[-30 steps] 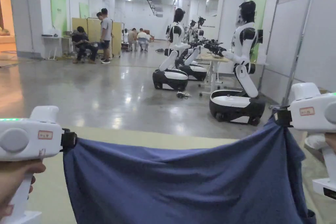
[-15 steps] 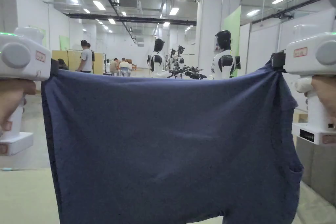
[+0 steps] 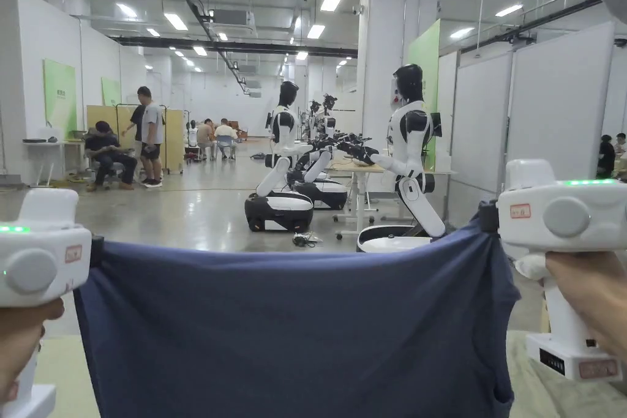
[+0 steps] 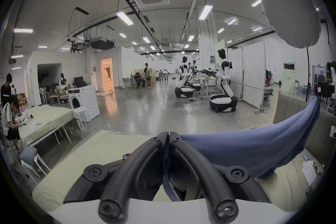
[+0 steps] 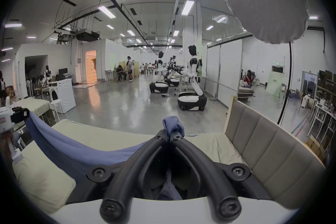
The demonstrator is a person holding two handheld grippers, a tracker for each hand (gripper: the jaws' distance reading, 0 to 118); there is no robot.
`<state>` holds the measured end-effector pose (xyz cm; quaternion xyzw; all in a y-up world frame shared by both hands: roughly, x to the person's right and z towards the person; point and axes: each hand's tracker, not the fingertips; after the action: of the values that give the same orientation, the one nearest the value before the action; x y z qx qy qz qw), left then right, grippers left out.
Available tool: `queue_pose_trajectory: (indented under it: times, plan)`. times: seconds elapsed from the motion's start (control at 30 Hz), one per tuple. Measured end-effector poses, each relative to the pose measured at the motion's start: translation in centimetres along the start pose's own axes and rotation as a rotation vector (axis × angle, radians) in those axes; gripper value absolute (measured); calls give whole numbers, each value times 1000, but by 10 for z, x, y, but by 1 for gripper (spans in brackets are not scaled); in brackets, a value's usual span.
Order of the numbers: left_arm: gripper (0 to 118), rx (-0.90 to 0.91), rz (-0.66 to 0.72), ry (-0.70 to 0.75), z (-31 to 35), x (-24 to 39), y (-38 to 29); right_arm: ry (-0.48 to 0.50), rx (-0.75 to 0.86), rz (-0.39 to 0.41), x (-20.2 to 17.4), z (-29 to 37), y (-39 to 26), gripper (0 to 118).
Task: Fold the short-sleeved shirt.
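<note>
A dark blue short-sleeved shirt point(image 3: 294, 327) hangs spread in the air between both grippers, its top edge sagging in the middle. My left gripper point(image 3: 97, 252) is shut on the shirt's upper left corner; in the left gripper view the jaws point(image 4: 169, 135) pinch blue cloth point(image 4: 254, 144). My right gripper point(image 3: 488, 217) is shut on the upper right corner; in the right gripper view a tuft of shirt point(image 5: 172, 125) sticks out past the closed tips point(image 5: 170, 134). The shirt's lower part is cut off by the head view's bottom edge.
A pale green bed surface point(image 5: 109, 137) lies under the shirt, with a padded grey headboard point(image 5: 263, 142) on the right. White humanoid robots point(image 3: 407, 150) stand on the grey floor beyond. People point(image 3: 147, 134) are at the far left.
Both grippers have come down with the shirt from face height, so its top edge now sits lower and the room beyond shows again.
</note>
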<state>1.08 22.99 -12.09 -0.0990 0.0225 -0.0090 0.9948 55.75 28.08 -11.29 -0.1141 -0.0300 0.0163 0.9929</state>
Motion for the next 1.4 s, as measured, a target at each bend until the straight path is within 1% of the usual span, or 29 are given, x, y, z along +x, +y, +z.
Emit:
queue_pose_trajectory:
  times: [0.1, 0.23, 0.33, 0.4, 0.47, 0.53, 0.57, 0.6, 0.67, 0.73, 0.77, 0.8, 0.87, 0.9, 0.93, 1.0, 1.03, 1.07, 1.1, 1.13, 1.17, 1.2, 1.23, 1.33, 1.37, 1.4]
  plan:
    - [4, -40, -22, -11, 14, 2, -16, 10, -25, -27, 5, 14, -14, 1]
    - [4, -107, 3, -68, 58, -1, -44, 20, -66, -8, 10, 60, -43, 1]
    - [4, -161, -14, -95, 103, -2, -78, 53, -98, 11, 15, 106, -83, 1]
    - [4, -205, -54, -137, 144, 1, -113, 77, -166, 52, 15, 134, -127, 1]
    - [4, -240, -80, -164, 182, 4, -150, 92, -195, 68, 16, 160, -171, 1]
    - [4, -288, -109, -178, 216, 4, -187, 104, -240, 42, 19, 182, -217, 1]
    - [4, -336, -120, -210, 232, 3, -207, 110, -269, 27, 22, 190, -246, 1]
    - [4, -377, -122, -241, 247, 1, -227, 119, -301, 24, 24, 200, -271, 1]
    - [4, -451, -151, -247, 268, -4, -266, 117, -381, 15, 25, 218, -322, 1]
    - [4, -541, -176, -238, 282, -8, -302, 133, -457, 22, 23, 236, -370, 1]
    - [4, -592, -175, -231, 277, -18, -325, 131, -497, 22, 21, 242, -394, 1]
    - [4, -650, -162, -251, 277, -20, -341, 141, -548, 57, 19, 245, -414, 1]
    - [4, -694, -165, -237, 274, -22, -363, 105, -611, 120, 17, 245, -440, 1]
    - [4, -699, -177, -237, 271, -24, -369, 102, -629, 116, 18, 244, -447, 1]
    - [4, -693, -168, -228, 268, -25, -372, 106, -618, 93, 21, 244, -448, 2]
    - [5, -669, -89, -251, 268, -30, -369, 106, -594, 44, 24, 247, -445, 5]
    - [5, -636, -76, -249, 271, -31, -366, 112, -569, 23, 26, 249, -441, 5]
    - [11, -592, -76, -261, 274, -34, -361, 122, -552, 9, 28, 250, -436, 22]
    - [33, -565, -68, -253, 276, -36, -357, 123, -540, 13, 26, 259, -429, 52]
    - [62, -553, -63, -271, 280, -38, -354, 130, -534, 18, 25, 263, -426, 94]
    - [85, -510, -71, -264, 293, -34, -352, 149, -510, 24, 24, 268, -423, 118]
    - [87, -442, -82, -232, 302, -32, -350, 183, -383, 9, 23, 278, -415, 115]
    - [87, -411, -81, -228, 308, -31, -349, 170, -431, 29, 19, 286, -412, 115]
    - [87, -392, -56, -220, 325, -27, -357, 170, -406, 57, 11, 299, -405, 116]
    - [86, -392, -59, -209, 327, -25, -360, 166, -401, 64, 3, 303, -412, 110]
    - [84, -396, -60, -205, 330, -23, -363, 169, -398, 66, 2, 305, -411, 94]
